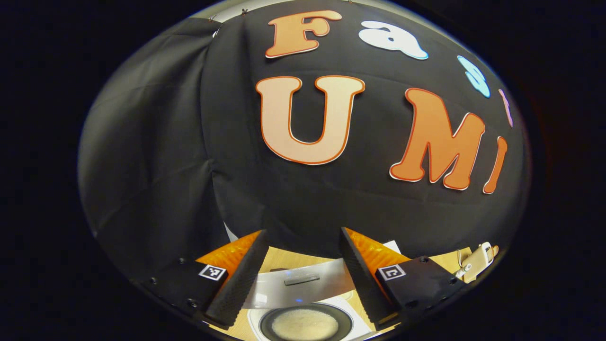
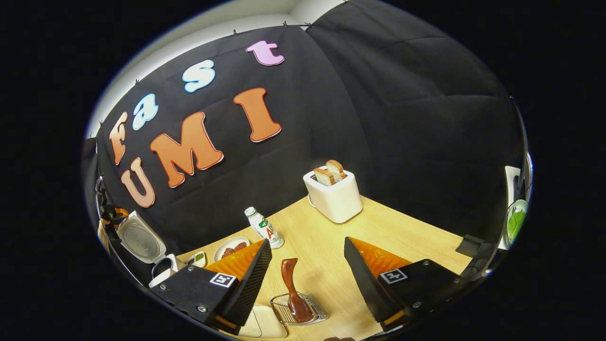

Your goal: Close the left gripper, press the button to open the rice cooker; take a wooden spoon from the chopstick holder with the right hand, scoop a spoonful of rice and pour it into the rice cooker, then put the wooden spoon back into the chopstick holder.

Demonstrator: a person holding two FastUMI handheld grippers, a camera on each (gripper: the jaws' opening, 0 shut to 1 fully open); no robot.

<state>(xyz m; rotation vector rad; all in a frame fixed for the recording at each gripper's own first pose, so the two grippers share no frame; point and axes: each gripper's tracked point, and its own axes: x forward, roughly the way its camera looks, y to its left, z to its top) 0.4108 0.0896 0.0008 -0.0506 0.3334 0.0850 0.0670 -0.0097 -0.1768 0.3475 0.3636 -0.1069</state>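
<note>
Below the left gripper (image 1: 303, 279), in the left gripper view, the rice cooker (image 1: 307, 308) sits with its lid up: the grey inside of the lid (image 1: 303, 282) stands at the far side and the dark inner pot (image 1: 307, 323) lies nearest, with a pale layer of rice (image 1: 304, 324) in its bottom. This gripper's two ribbed black fingers (image 1: 241, 279) are spread well apart and grip nothing; the cooker shows in the gap between them. Light wooden table (image 1: 284, 259) shows beyond the lid, and a small beige object (image 1: 478, 259) (too small to make out) lies at the far right edge.

Seen from the right gripper view, the right gripper (image 2: 307, 279) is likewise released, its fingers (image 2: 248, 279) wide apart over the table (image 2: 407, 227) and touching nothing. Between them, near the bottom, the wooden spoon (image 2: 292, 289) stands tilted in the wire chopstick holder (image 2: 299, 310), its reddish-brown handle leaning up and to the left. A pale dish (image 2: 265, 324) lies just left of the holder, partly hidden by the left finger.

Farther off, a white toaster (image 2: 334, 196) with two slices of bread (image 2: 330, 171) stands near the back wall, and a small white bottle (image 2: 263, 227) with a green cap stands left of it. A white plate (image 2: 230, 247) holding something red (I cannot tell what) lies just beyond the left finger. At the far left edge the rice cooker appears again, its lid raised, and the other gripper (image 2: 110, 215) hangs above it.
</note>
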